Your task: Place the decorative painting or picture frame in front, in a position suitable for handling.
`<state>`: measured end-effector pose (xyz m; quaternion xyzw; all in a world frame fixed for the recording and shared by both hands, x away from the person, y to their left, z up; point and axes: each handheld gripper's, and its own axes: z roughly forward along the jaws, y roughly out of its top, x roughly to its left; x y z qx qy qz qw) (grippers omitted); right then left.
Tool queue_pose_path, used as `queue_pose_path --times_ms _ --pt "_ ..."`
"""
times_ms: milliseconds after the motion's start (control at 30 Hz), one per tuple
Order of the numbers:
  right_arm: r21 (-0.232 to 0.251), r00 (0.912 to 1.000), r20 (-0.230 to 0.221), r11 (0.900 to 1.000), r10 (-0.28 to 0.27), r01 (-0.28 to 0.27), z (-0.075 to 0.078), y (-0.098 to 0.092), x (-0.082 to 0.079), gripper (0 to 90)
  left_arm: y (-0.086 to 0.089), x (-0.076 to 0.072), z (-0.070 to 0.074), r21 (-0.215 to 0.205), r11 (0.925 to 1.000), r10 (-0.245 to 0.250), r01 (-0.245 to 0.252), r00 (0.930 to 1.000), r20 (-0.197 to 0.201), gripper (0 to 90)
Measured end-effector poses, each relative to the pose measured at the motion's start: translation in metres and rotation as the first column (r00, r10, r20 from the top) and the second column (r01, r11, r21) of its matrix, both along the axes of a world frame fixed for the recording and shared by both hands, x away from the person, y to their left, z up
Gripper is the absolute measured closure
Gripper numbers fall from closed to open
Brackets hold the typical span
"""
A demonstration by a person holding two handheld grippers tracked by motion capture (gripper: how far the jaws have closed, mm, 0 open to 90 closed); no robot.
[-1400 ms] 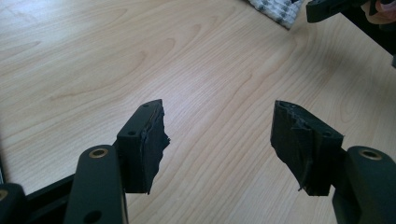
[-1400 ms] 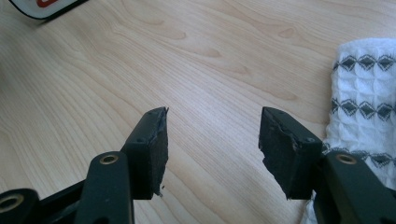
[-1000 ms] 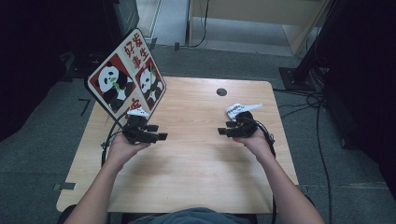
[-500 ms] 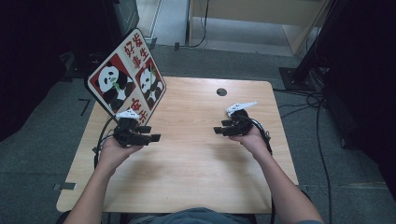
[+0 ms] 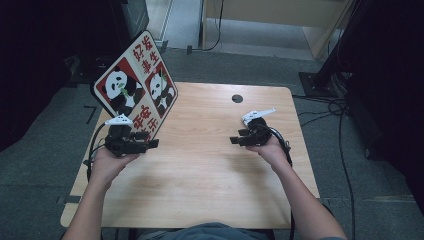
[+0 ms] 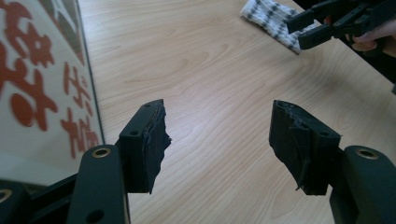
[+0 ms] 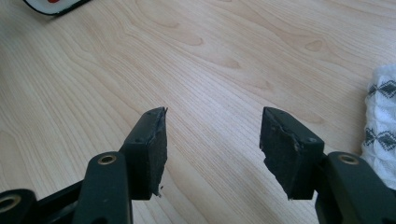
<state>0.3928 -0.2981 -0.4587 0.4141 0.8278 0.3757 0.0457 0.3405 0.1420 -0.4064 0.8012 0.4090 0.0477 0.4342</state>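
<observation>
Hovering with its jaws spread and empty, the right gripper [image 5: 235, 140] is nearest the patterned cloth [image 7: 380, 126], which lies on the table [image 5: 200, 170] just beside it; the left gripper [image 5: 152, 144], also open, is well apart from the cloth

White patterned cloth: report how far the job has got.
Done: nothing evident; the white grey-patterned cloth lies loose on the light wooden table. In hand: the open right gripper sits beside it, jaws empty; the left gripper, open too, is by the panda sign. Left: probably the whole grasp.
</observation>
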Motion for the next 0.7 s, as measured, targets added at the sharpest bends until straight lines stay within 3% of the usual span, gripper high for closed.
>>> queue_pose_path --times_ms 567,700 --pt "0.002 1.0000 -0.002 1.000 0.001 -0.001 -0.001 -0.001 0.001 42.1 0.037 -0.007 0.011 -0.030 0.9971 0.070 -0.070 0.9976 0.001 36.7" --pt "-0.003 1.0000 -0.004 1.000 0.003 -0.003 -0.001 -0.001 0.001 42.1 0.045 -0.008 0.012 -0.020 0.9954 0.094 -0.094 0.9956 -0.002 36.7"
